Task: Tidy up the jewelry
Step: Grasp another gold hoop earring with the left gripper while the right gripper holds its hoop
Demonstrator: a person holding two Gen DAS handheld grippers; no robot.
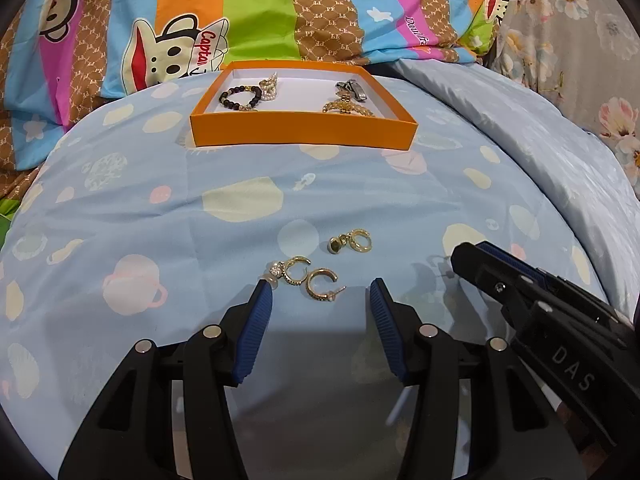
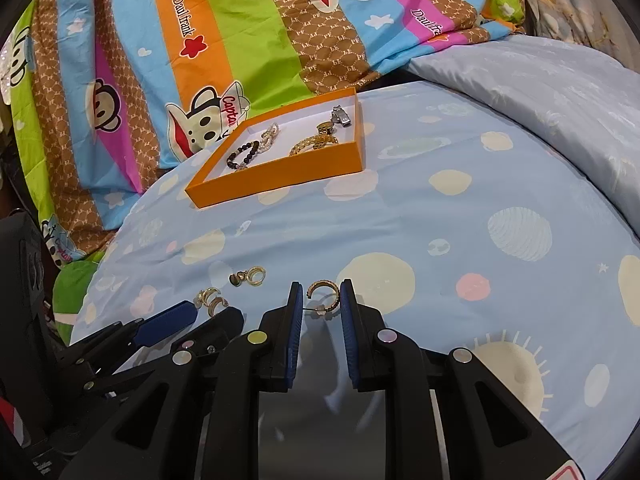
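An orange tray (image 1: 302,134) (image 2: 280,174) sits at the back of the blue bedsheet and holds a dark bead bracelet (image 1: 238,97), pearl and gold pieces and a watch (image 1: 352,88). Several gold earrings lie in front: two hoops (image 1: 310,276) (image 2: 212,300) and a stud pair (image 1: 352,240) (image 2: 248,277). My left gripper (image 1: 320,294) is open just behind the two hoops. My right gripper (image 2: 322,294) has its pads on both sides of a gold hoop earring (image 2: 326,294), touching it at the tips.
A striped cartoon-monkey quilt (image 1: 256,12) is piled behind the tray. A pale blue folded cover (image 1: 540,152) and floral fabric lie to the right. The right gripper's body (image 1: 540,304) crosses the left wrist view at lower right.
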